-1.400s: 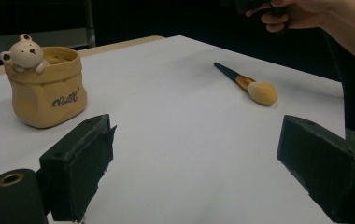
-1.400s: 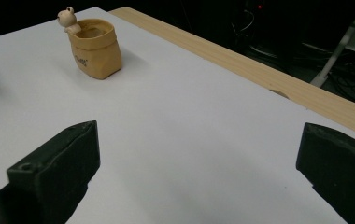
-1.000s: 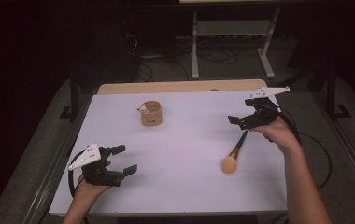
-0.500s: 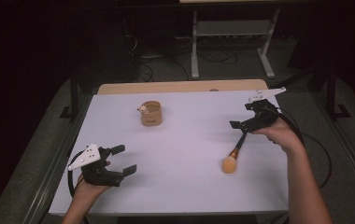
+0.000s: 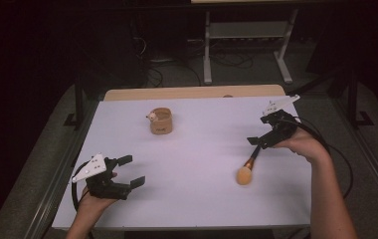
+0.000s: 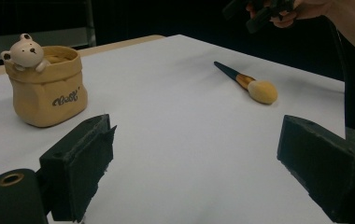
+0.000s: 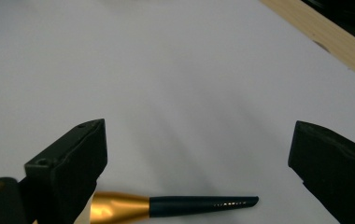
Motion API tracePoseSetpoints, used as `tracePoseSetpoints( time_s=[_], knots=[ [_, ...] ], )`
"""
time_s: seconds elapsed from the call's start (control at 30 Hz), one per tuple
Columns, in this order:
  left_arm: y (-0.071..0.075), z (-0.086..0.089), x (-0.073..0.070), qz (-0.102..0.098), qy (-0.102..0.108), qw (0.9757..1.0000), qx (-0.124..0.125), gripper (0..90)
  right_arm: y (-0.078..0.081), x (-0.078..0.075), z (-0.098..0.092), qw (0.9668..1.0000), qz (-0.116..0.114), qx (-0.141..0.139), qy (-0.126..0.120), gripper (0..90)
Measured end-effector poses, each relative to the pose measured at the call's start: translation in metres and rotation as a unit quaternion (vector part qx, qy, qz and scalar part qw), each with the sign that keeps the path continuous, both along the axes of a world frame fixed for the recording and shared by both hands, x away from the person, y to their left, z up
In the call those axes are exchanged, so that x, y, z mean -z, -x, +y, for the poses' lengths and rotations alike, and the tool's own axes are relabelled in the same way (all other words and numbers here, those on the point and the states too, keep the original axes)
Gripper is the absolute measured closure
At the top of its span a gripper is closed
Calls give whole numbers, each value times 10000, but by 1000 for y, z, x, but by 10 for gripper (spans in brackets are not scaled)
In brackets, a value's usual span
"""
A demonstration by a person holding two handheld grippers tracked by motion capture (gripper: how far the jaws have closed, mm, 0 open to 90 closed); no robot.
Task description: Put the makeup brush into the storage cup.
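Closest to the person, the left gripper (image 5: 127, 172) sits spread and empty, well left of the makeup brush with its dark handle, gold ferrule and peach bristles (image 5: 249, 167) lying flat on the white table (image 5: 197, 149). The right gripper (image 5: 255, 142) hangs over the brush's handle tip, jaws wide but just starting to close, nothing pinched yet. Looks like the pickup step: next it should drop so the handle sits between the pads, then squeeze. Farther back left of the brush sits the tan bag-shaped cup with a little bear (image 5: 160, 121).

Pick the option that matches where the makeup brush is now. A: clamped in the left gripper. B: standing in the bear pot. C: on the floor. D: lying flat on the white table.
D: the makeup brush lies flat on the white table, its handle tip between the open jaws of the right gripper, well apart from the bear pot.
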State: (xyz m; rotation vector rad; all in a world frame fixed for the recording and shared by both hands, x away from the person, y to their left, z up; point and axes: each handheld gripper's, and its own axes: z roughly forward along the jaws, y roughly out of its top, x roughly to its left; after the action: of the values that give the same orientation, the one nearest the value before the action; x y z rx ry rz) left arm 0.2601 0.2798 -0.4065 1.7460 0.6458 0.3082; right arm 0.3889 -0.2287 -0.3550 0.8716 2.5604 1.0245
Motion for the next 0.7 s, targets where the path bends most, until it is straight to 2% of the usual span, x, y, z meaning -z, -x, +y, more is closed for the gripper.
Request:
tracePoseSetpoints(
  time_s=[0.07,0.1,0.13,0.17,0.43,0.5,0.7],
  knots=[
    [0,0,0,0,-3,10000,2,101,1,0,0,10000,51,-63,29,48],
    [0,0,0,20,28,10000,-15,101,2,1,-1,9997,105,-201,77,98],
    [0,1,0,16,18,10000,-15,101,2,1,-1,9997,105,-201,77,98],
    [0,1,0,13,14,10000,-14,101,3,1,-1,9995,115,-272,100,137],
    [1,0,0,5,16,10000,-11,101,4,3,-2,9971,280,-576,400,139],
    [1,0,-1,9,38,10000,-14,101,3,8,0,9953,371,-676,582,140],
    [1,0,-1,15,43,10000,-16,101,-1,17,2,9916,484,-942,746,146]
  ],
)
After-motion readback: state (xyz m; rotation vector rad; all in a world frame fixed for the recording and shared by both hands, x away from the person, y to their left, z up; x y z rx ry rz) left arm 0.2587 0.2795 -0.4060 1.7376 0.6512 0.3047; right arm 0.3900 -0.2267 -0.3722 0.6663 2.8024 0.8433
